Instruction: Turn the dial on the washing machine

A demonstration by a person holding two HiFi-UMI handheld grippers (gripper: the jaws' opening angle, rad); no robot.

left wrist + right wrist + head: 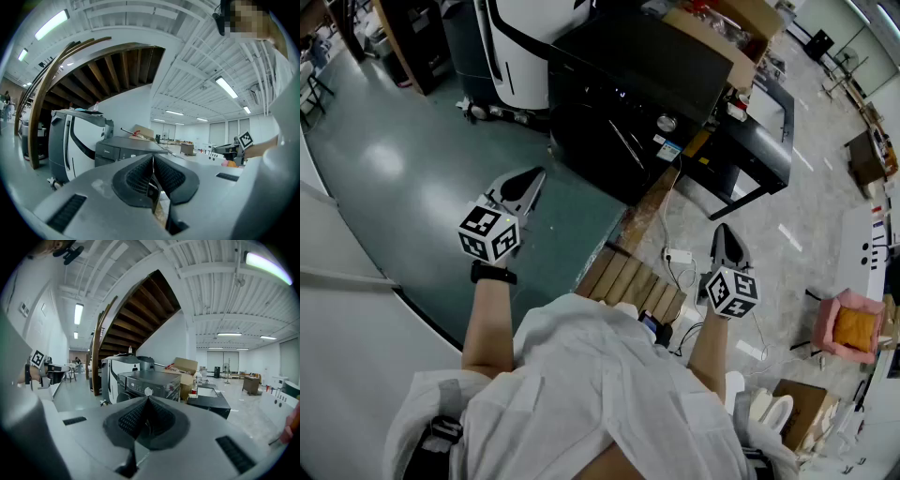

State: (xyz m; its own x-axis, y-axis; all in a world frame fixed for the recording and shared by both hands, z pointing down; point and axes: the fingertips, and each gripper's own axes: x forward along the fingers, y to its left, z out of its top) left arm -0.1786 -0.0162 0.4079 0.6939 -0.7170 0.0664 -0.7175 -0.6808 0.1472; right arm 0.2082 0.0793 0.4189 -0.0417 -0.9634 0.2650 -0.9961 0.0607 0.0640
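Head view: left tool [533, 175], right tool [724, 229] closed, apart from dial [667, 123].

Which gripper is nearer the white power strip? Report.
Right. The right gripper hangs just beside the power strip, to its right; the left gripper is far off to its left, above the green floor.

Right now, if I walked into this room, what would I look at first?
Your eye would land on the big black washing machine straight ahead, with its shiny silver dial on the front panel. Next come the two grippers held out toward it, the left gripper and the right gripper, both closed on nothing, each carrying a cube of black-and-white squares. A pink chair stands out on the floor at the far right.
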